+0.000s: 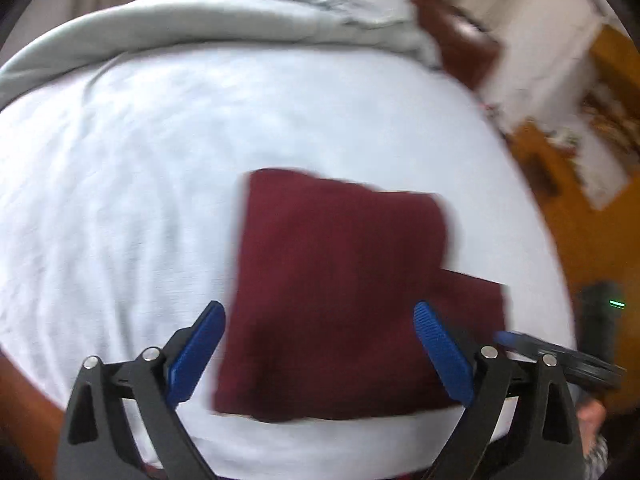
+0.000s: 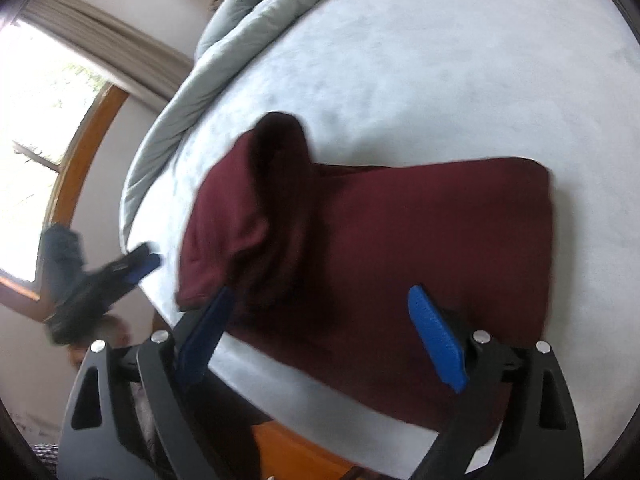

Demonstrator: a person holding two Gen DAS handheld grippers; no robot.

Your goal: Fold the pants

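Note:
Dark red pants [image 1: 340, 288] lie folded into a rough rectangle on the pale bed sheet [image 1: 140, 160]. My left gripper [image 1: 318, 306] hovers over their near left part, jaws wide open, blue pads clear of the cloth. In the right wrist view the pants [image 2: 400, 248] lie near the bed's edge, with one fold [image 2: 280, 160] humped up at the left end. My right gripper [image 2: 320, 290] stands open above the cloth, gripping nothing. Each gripper shows blurred at the edge of the other's view: the right gripper [image 1: 516, 340] and the left gripper [image 2: 140, 264].
A grey duvet [image 1: 240, 12] is bunched along the far side of the bed, against a dark wooden headboard [image 1: 460, 32]. A wood-framed window [image 2: 48, 120] with a curtain [image 2: 112, 52] is at the left. Orange wooden floor [image 1: 580, 232] lies beyond the bed's right edge.

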